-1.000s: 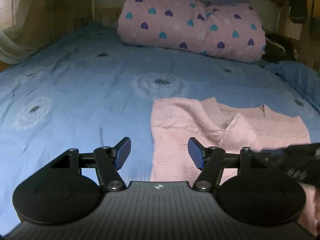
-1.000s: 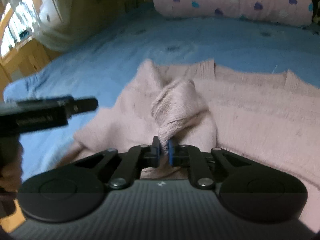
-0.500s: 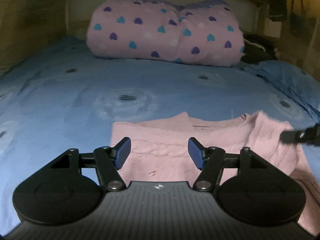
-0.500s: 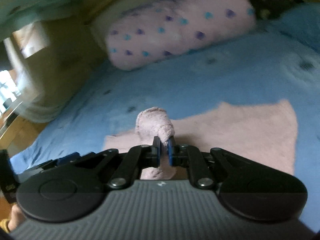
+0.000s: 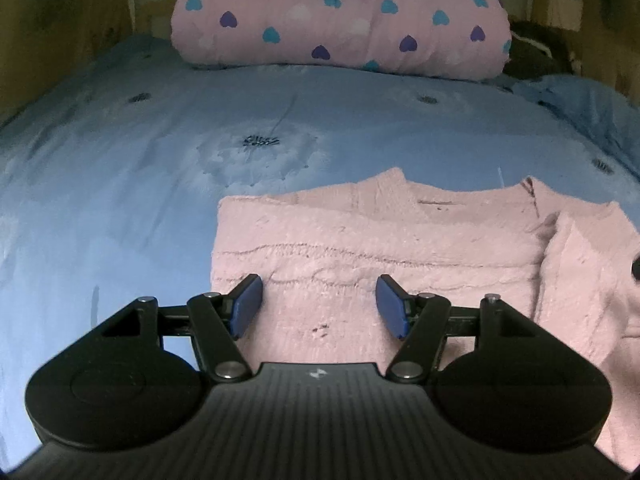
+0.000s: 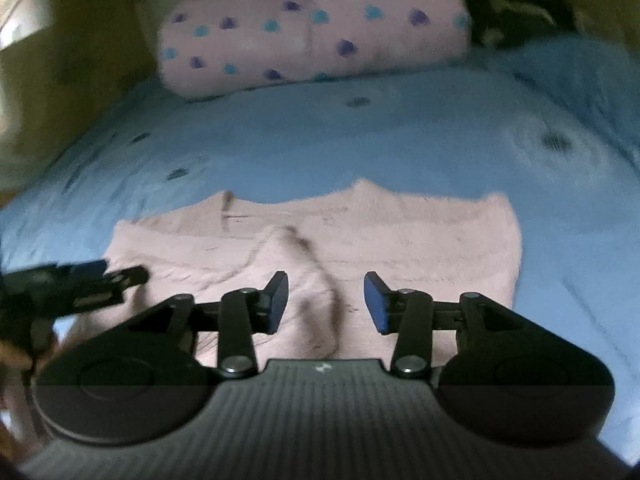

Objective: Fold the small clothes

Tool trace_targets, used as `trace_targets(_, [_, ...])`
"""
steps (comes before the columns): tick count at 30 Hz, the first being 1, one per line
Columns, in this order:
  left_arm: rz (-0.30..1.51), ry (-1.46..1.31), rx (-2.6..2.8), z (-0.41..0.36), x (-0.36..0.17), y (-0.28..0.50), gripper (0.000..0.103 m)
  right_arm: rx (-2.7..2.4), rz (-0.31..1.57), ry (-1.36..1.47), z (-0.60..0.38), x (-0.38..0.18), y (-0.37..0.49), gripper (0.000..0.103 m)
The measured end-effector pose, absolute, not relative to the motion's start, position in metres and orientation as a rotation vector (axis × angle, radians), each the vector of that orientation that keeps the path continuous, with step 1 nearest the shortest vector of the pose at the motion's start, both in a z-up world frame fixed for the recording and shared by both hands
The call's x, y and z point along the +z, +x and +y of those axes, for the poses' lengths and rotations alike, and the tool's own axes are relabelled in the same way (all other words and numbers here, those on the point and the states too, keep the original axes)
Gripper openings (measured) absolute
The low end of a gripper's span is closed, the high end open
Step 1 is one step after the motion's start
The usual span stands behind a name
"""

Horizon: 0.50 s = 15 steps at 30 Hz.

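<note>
A pink knitted sweater (image 5: 380, 248) lies flat on the blue bedsheet (image 5: 120, 184), neckline toward the head of the bed. One sleeve (image 5: 580, 272) is folded in over its right side. My left gripper (image 5: 320, 306) hovers open over the sweater's near left part, nothing between its blue pads (image 5: 248, 306). In the right wrist view, my right gripper (image 6: 326, 304) has its jaws opening. The folded sleeve (image 6: 304, 280) lies loose on the sweater (image 6: 420, 240) between and beyond them, and the pads are not pressing it. The left gripper (image 6: 80, 284) shows blurred at the left edge.
A rolled pink quilt with heart prints (image 5: 340, 16) lies across the head of the bed. A blue pillow (image 5: 580, 100) and a dark bundle (image 5: 536, 52) are at the back right. A wooden wall (image 5: 60, 20) borders the left side.
My right gripper carried the pinched sleeve across onto the sweater body, then its jaws parted and the sleeve dropped flat. My left gripper moved in over the sweater's left part, staying open.
</note>
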State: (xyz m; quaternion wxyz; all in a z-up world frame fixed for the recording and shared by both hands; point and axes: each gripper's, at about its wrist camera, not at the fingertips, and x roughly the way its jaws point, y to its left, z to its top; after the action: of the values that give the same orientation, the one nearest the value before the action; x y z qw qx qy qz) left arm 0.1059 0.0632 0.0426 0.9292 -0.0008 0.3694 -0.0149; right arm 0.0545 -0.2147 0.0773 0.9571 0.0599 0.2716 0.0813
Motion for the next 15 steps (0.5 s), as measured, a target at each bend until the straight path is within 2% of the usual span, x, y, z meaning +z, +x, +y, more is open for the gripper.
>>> trace_targets(4, [0.753, -0.020, -0.026, 0.067, 0.052, 0.096, 0.069, 0.289, 0.546, 0.023, -0.187, 0.085, 0.048, 0.051])
trace_targets(15, [0.729, 0.015, -0.046, 0.066, 0.070, 0.069, 0.069, 0.490, 0.630, -0.130, -0.118, 0.056, 0.054, 0.052])
